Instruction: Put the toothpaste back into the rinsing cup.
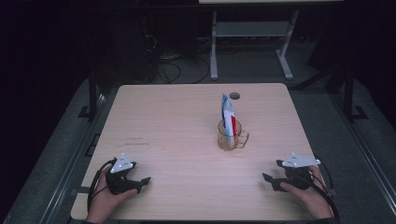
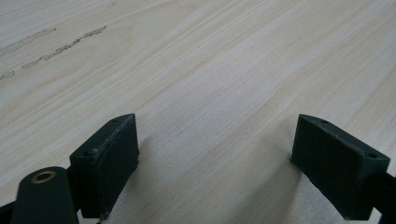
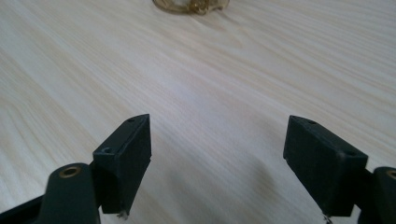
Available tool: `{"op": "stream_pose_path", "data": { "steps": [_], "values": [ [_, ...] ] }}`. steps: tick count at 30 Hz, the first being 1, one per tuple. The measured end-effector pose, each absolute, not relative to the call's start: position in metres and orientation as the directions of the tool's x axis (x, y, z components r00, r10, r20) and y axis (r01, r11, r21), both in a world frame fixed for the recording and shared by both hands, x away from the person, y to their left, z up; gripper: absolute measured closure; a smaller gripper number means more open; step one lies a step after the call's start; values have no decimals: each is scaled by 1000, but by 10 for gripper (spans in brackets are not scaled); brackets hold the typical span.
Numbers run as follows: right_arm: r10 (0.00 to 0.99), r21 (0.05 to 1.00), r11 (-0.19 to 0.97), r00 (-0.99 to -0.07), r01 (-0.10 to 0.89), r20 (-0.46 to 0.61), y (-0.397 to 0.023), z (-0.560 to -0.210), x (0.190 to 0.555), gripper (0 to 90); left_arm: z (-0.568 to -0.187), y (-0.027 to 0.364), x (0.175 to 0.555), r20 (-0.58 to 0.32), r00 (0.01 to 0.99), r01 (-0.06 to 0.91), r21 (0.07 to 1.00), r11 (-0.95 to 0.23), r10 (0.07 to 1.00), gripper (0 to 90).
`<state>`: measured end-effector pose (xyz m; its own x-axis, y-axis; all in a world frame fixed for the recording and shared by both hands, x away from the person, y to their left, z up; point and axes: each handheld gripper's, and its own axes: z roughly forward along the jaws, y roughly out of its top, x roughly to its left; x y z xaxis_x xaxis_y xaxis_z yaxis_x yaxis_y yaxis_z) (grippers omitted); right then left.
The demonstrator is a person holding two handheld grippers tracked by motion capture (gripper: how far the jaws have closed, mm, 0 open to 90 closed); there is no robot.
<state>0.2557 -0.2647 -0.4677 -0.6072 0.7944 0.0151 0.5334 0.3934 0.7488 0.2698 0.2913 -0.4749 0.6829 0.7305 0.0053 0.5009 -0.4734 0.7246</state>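
The left claw (image 1: 140,183) rests low on the pale wooden bench (image 1: 177,121) near its front left corner, its black jaws spread wide apart with only bare wood grain between them. The right claw (image 1: 270,182), near the front right corner, also stands wide apart and grips nothing. Farther back, well apart from both and right of the bench's middle, stands the clear amber glass mug (image 1: 229,136), holding an upright blue, white and red packet (image 1: 228,116).
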Motion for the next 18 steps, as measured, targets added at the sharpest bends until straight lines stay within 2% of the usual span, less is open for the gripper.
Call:
{"op": "stream_pose_path", "data": {
  "steps": [11,18],
  "values": [
    [808,713,437,-587,549,-44,-269,-476,249,206,-475,291,270,7,684,499,725,-474,730,138],
    [824,730,381,-567,567,10,-275,-481,248,192,-475,291,270,7,683,499,725,-474,730,138]
  ]
}}
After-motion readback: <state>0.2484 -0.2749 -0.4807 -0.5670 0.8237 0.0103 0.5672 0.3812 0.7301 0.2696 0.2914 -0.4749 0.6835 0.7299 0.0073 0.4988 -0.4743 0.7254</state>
